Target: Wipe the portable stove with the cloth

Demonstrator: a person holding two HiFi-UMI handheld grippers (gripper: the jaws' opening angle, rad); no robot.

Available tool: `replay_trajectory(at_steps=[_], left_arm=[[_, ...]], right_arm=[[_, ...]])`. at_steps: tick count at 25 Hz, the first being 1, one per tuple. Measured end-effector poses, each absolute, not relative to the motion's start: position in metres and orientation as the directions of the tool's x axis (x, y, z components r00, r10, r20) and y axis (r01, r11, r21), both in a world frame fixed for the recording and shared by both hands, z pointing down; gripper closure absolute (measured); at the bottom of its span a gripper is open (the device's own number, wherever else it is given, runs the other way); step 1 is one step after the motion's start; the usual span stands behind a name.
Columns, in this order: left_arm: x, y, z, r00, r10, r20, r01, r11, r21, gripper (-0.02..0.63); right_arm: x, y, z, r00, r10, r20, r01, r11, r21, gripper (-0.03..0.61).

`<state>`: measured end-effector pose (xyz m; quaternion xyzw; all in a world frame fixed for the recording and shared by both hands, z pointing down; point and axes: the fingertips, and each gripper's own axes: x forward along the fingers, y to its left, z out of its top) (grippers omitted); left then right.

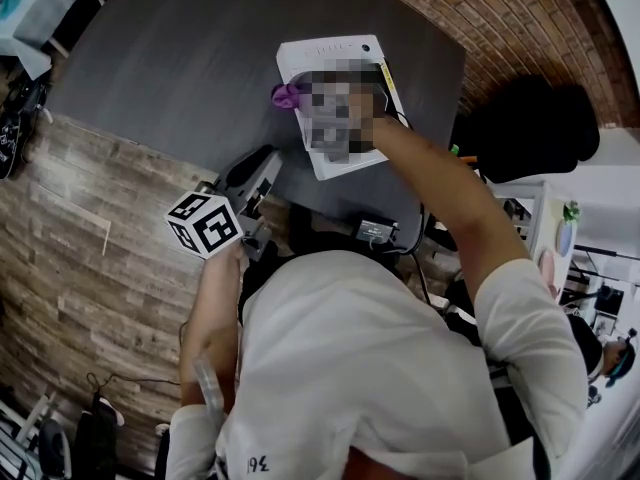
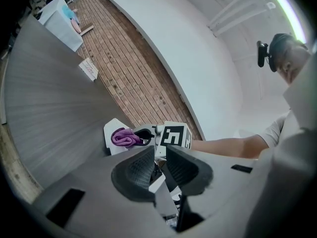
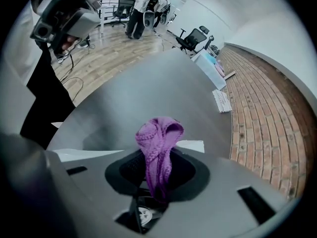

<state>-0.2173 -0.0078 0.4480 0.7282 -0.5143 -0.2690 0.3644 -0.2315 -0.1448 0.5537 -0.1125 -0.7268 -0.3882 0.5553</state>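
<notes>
While the right gripper [image 3: 157,170] pinches the purple cloth [image 3: 158,138] over the white portable stove [image 1: 335,53] on the dark table [image 1: 180,78], press down softly and rub side to side. The left gripper [image 2: 159,165] hangs back, jaws a little apart, empty.

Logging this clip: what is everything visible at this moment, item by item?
portable stove: one, white, on the table
cloth: one, purple, pinched in the right gripper, at the stove's edge
table: one, dark grey, ahead of the person
paper sheet: one, white, near the table's far edge
office chairs: at least two, black, background
left gripper: one, grey, jaws apart, empty, by the table's near edge
right gripper: one, grey, shut on the cloth
right arm: one, bare, reaching to the stove
</notes>
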Motion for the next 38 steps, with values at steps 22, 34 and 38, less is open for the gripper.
replay_trajectory(at_steps=[22,34,38], left_arm=[[-0.18,-0.022,0.449,0.439,-0.899,-0.01,-0.524,-0.265,0.809,0.546],[-0.181,-0.021,0.451,0.44,-0.898,-0.01,-0.518,-0.262,0.814,0.546],[-0.182,-0.019,0.453,0.443,-0.896,-0.006,-0.514,-0.26,0.817,0.546]], right_arm=[[-0.175,-0.149,0.55,-0.314,-0.235,0.92,0.415,0.838,0.355,0.468],[-0.154,-0.121,0.553,-0.234,-0.171,0.957,0.431,0.864,0.26,0.468],[-0.147,-0.115,0.554,-0.222,-0.156,0.963,0.417,0.877,0.238,0.468]])
